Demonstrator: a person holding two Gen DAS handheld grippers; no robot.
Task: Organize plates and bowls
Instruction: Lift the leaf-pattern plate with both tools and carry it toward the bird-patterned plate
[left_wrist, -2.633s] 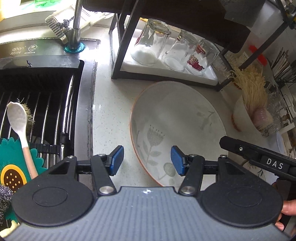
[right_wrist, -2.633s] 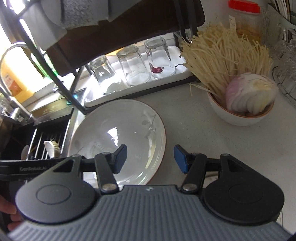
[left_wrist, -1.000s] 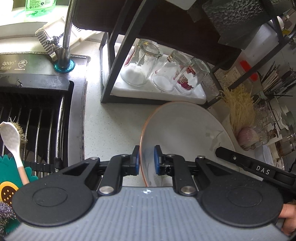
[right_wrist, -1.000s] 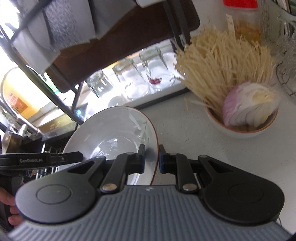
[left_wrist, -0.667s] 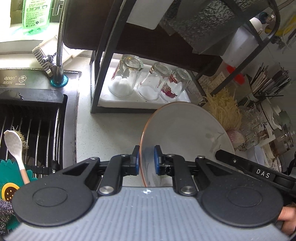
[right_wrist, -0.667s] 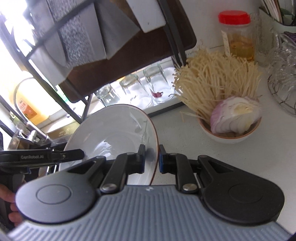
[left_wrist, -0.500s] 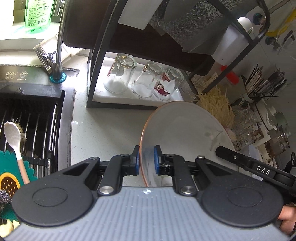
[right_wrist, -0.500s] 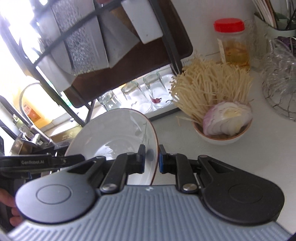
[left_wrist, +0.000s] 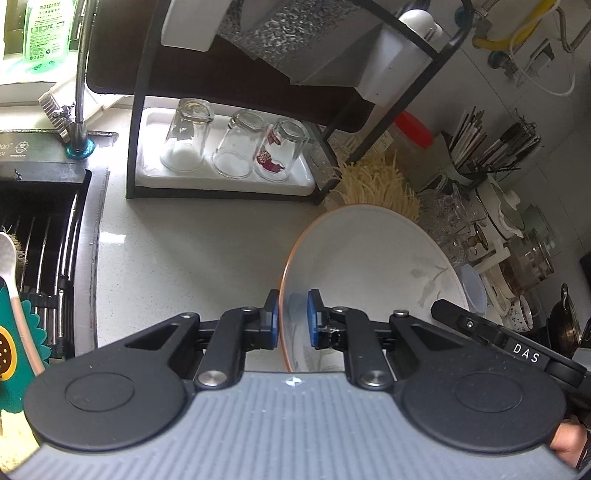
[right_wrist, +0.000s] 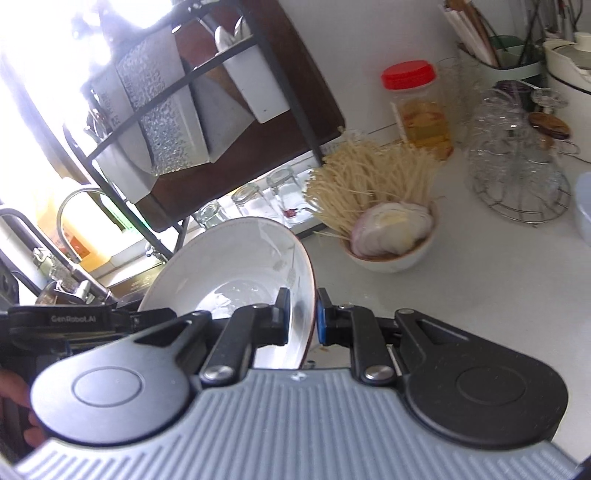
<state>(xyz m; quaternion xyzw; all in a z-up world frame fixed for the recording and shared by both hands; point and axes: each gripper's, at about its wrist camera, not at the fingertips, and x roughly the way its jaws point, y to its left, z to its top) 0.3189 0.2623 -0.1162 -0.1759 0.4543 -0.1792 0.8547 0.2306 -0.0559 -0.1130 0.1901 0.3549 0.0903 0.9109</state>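
Note:
A large white plate (left_wrist: 369, 266) with a brown rim and a faint plant print is held up off the counter, tilted. My left gripper (left_wrist: 292, 319) is shut on its left rim. My right gripper (right_wrist: 303, 317) is shut on its right rim, and the plate (right_wrist: 229, 266) fills the middle of the right wrist view. The right gripper's body (left_wrist: 517, 354) shows at the lower right of the left wrist view.
A black dish rack (left_wrist: 221, 85) stands behind, with three upturned glasses (left_wrist: 240, 147) on a white tray. A bowl of noodles and onion (right_wrist: 388, 236) sits on the counter. The sink (left_wrist: 37, 236) lies to the left. Glassware and jars crowd the right.
Both grippers closed on the plate's rims and lifted it off the counter. It has risen and tilted, with the rack's upper shelf coming into view.

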